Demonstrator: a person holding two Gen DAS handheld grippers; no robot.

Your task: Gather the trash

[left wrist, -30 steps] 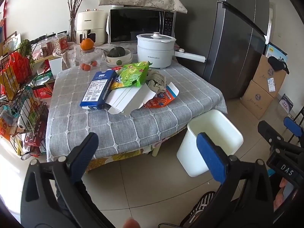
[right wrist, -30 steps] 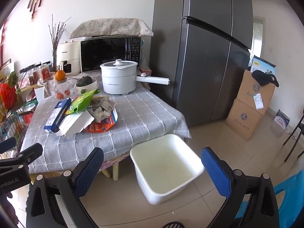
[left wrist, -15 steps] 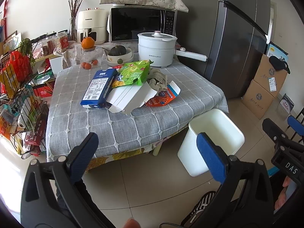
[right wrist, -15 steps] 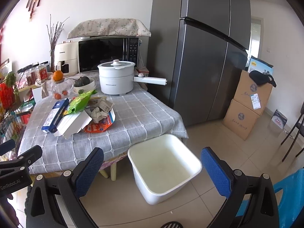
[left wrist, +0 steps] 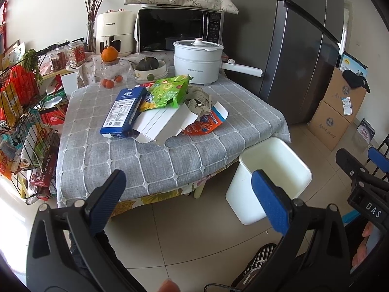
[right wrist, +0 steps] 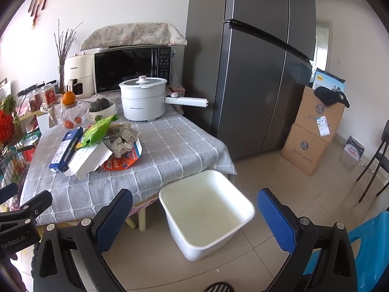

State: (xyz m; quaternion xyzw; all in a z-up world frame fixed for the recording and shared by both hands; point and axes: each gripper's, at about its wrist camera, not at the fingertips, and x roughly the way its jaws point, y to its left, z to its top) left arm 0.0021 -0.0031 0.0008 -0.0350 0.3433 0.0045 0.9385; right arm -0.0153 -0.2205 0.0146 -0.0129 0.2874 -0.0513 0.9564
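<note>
Both claws are held wide and empty, left gripper, right gripper; the white bin interior is seen only between the right fingers

trash pile: cartons, wrappers heaped on table | white bin: upright, floor beside

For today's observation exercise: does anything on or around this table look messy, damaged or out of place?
Yes. A heap of packaging lies mid-table: a blue carton on its side, a flattened white box, a green snack bag, crumpled paper and a torn orange wrapper. The white bin on the floor looks empty.
</note>
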